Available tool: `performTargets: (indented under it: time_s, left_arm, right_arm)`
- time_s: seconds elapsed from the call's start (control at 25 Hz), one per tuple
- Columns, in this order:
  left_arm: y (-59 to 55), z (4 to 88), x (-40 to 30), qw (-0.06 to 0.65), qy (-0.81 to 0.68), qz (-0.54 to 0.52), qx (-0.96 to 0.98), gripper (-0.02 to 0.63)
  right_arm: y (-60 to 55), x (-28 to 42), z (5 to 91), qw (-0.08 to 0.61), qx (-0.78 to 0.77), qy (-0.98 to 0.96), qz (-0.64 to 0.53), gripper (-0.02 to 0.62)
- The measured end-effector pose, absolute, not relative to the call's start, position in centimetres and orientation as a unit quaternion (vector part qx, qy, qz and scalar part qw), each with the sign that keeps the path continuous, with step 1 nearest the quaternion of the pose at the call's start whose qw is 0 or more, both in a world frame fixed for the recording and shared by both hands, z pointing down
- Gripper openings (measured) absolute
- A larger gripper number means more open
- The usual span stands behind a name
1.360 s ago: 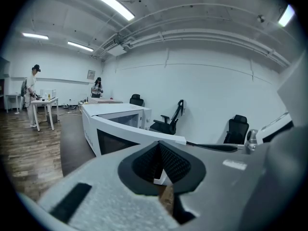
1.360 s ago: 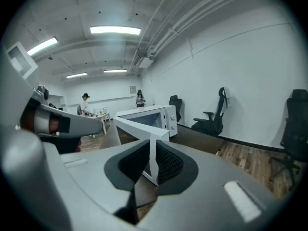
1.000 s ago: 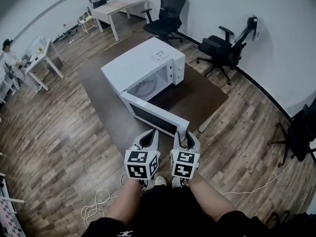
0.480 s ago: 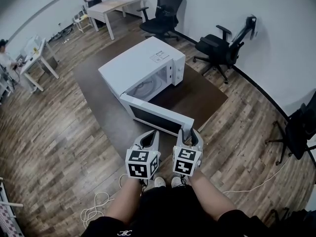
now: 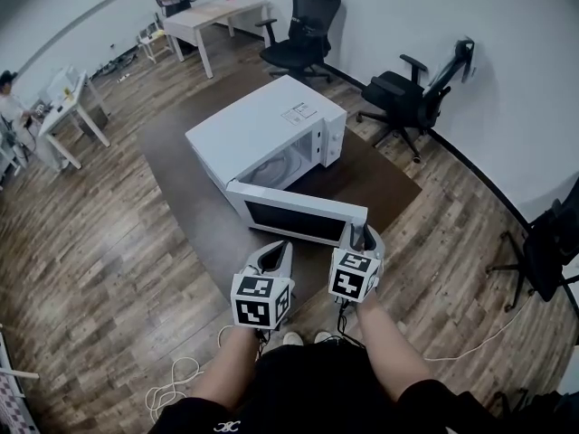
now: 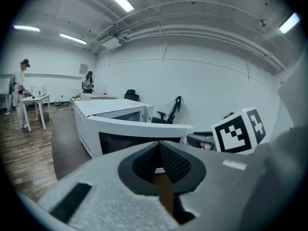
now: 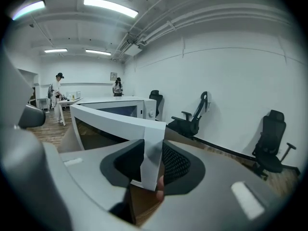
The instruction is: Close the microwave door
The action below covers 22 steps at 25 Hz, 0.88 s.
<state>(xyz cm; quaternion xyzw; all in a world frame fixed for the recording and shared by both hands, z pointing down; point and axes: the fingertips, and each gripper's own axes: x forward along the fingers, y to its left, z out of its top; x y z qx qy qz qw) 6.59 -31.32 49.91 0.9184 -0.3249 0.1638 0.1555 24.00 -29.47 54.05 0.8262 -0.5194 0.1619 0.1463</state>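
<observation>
On my right gripper (image 7: pixel 153 163) feed, the free edge of the white microwave door (image 7: pixel 113 124) stands upright between the fingers (image 7: pixel 177 165), and the jaws have just been closing on it. The dark ribbed pads look to be pressing both faces, though the wide lens makes that hard to swear to. Behind the door sits the microwave body (image 7: pixel 126 106) (white, like the door). Further right I see a black office chair (image 7: pixel 191 120) and, well apart from it, a second chair (image 7: pixel 270 143) against the white wall (image 7: pixel 231 81). Two people (image 7: pixel 57 97) stand far off at left.
</observation>
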Motion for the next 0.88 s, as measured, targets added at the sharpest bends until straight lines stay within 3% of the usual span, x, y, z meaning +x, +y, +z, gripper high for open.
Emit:
performTargets:
  time_s: [0.52, 0.6, 0.88]
  left_arm:
    - [-33.2, 49.7, 7.2, 0.15, -0.34, 0.167, 0.914, 0.009]
    - [-33.3, 49.6, 7.2, 0.15, -0.344, 0.167, 0.912, 0.009]
    - [-33.6, 49.4, 6.2, 0.153, -0.368, 0.167, 0.902, 0.009]
  right_arm:
    - [-34.7, 27.5, 53.9, 0.166, 0.813, -0.538, 0.148, 0.12]
    - [-36.0, 27.3, 54.2, 0.181, 0.799, -0.555, 0.147, 0.084]
    - [-40.2, 28.4, 54.7, 0.213, 0.792, -0.558, 0.124, 0.094]
